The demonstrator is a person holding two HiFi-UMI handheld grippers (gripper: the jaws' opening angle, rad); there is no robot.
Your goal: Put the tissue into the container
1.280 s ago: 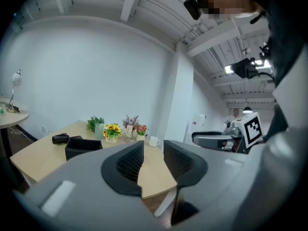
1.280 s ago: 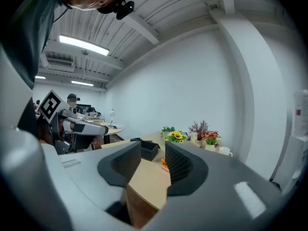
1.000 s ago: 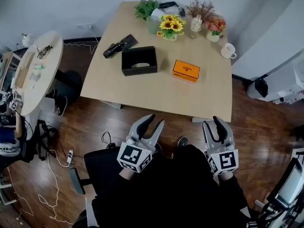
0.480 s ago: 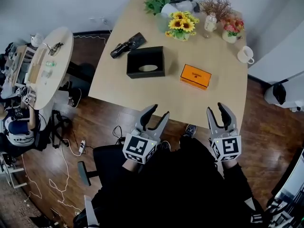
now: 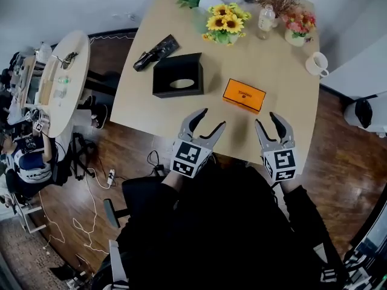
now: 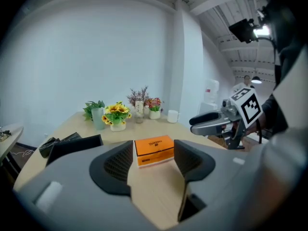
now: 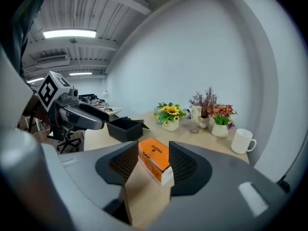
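Tissue box (image 5: 244, 95), orange, is laid on the worktop (image 5: 278, 77) near the black container (image 5: 175, 92), to its right, untouched. The left hand-held gripper (image 5: 211, 118) is being opened wide, the right hand-held gripper (image 5: 266, 119) less so, both empty. The box is best clamped squarely across its short width.

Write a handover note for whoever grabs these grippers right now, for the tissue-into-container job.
Left gripper: empty, jaws opening, over the near edge of the table.
Right gripper: empty, jaws opening, beside it.
Orange tissue box: flat on the table, ahead of both grippers, untouched.
Black container: open-topped, left of the box.
Done: nothing. Left: grasp the box, put it in the container.
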